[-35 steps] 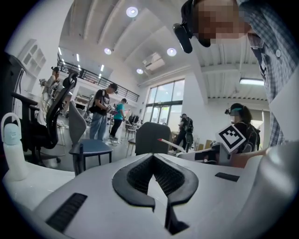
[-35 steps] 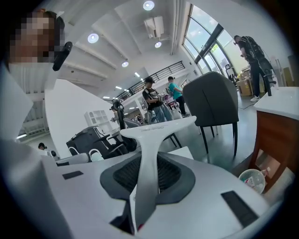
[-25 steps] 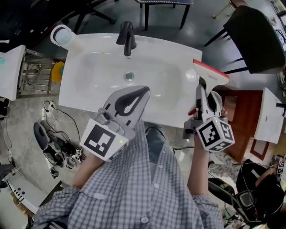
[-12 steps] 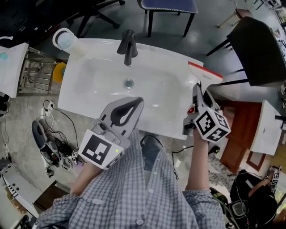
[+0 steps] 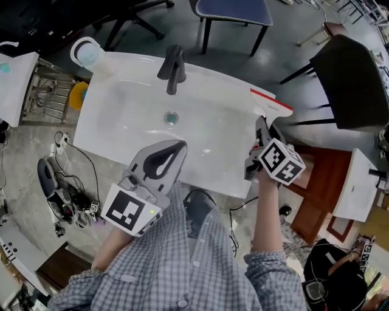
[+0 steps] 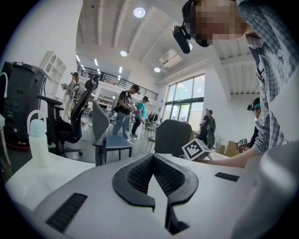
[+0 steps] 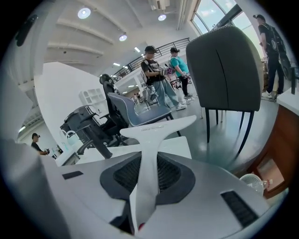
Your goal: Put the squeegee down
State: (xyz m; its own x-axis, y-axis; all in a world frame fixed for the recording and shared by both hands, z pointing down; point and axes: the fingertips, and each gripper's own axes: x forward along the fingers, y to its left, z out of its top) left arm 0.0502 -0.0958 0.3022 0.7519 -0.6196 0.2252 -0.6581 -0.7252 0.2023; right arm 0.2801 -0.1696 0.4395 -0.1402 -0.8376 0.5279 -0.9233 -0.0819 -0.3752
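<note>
The right gripper (image 5: 261, 126) has sunk toward the sink (image 5: 121, 130), pinching the squeegee (image 5: 271, 104) by its handle, blade seemingly just over the right rim. Lower it flat, then release. Empty, the left gripper (image 5: 175, 147) is pressed together.

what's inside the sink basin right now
Only the drain shows inside the sink, at its middle; the rest that is visible looks bare and white. The left gripper covers part of the near side, so what lies there cannot be seen.

Handle of the squeegee (image 5: 271, 105) mostly hidden by the right gripper (image 5: 260, 129) from above, blue chair (image 5: 234, 9) cut by the top edge, distant people (image 6: 125, 106) too small to make out.
</note>
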